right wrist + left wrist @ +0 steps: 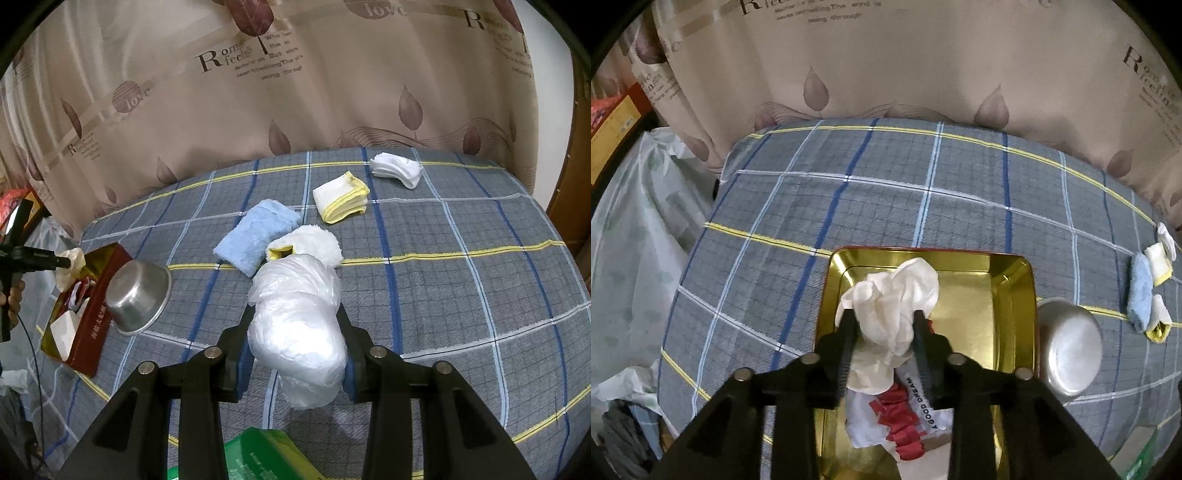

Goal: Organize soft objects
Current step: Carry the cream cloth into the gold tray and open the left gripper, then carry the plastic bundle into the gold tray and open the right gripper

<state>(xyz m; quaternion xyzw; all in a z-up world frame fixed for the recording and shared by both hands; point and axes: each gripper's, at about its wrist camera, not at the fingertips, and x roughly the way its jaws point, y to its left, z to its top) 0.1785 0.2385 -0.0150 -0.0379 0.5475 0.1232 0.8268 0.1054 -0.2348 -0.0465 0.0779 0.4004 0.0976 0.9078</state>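
Observation:
My left gripper [884, 317] is shut on a crumpled cream cloth [894, 295] and holds it over a gold tin box [1015, 295] with red outer walls. A white bag with red print [901, 421] lies in the box. My right gripper [295, 325] is shut on a white plastic-wrapped bundle [299, 339] above the bed. On the bed beyond it lie a blue towel [256, 234], a fluffy white cloth with yellow trim [314, 242], a folded white cloth with yellow edge [341, 197] and white socks [397, 168]. The left gripper, cloth [70, 267] and box [92, 317] show at the left of the right wrist view.
A steel bowl [1069, 349] lies tipped beside the box, also in the right wrist view [138, 295]. The plaid bedspread [886, 192] covers the bed; a leaf-print curtain [295, 92] hangs behind. A green packet [258, 458] is under my right gripper. Plastic bags [639, 240] sit left of the bed.

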